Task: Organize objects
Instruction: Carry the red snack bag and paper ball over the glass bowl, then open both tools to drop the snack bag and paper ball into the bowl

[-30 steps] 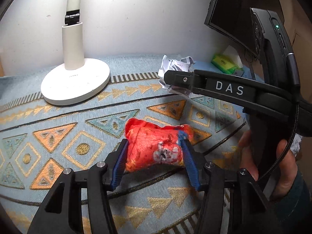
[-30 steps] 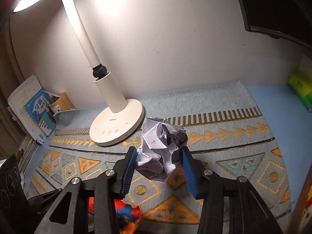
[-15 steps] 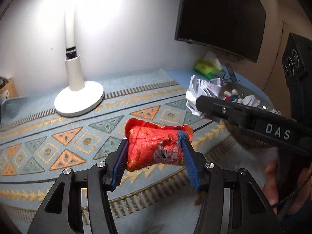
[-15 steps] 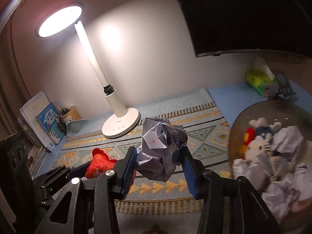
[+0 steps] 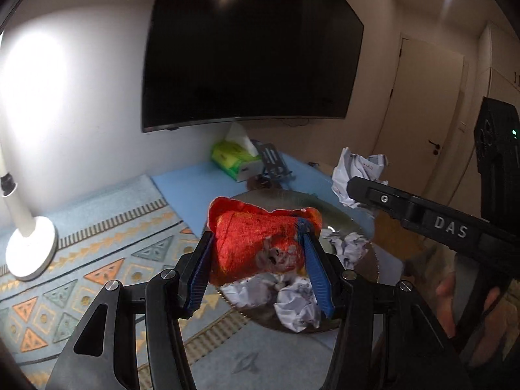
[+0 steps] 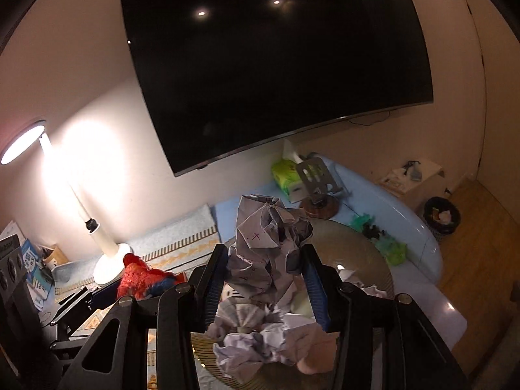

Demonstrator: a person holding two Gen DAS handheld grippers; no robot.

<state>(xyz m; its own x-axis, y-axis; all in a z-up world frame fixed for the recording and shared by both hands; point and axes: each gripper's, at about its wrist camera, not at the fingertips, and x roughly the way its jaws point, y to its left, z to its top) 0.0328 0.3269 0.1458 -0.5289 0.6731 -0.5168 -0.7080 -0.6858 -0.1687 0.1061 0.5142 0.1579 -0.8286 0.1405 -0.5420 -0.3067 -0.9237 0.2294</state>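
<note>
Both tongs have swung away from the lamp [image 5: 22,227] and patterned mat [image 5: 97,260] to hang over the round basket [image 6: 373,260] of crumpled paper. A tissue box [image 5: 232,159] and metal stand [image 6: 317,175] sit behind it. The left tongs [image 5: 256,260] grip a red cloth toy [image 5: 256,243]; the right tongs [image 6: 265,279] grip a paper ball [image 6: 263,243], both above the basket. The worktop [image 6: 416,240] curves off rightward to open floor.
</note>
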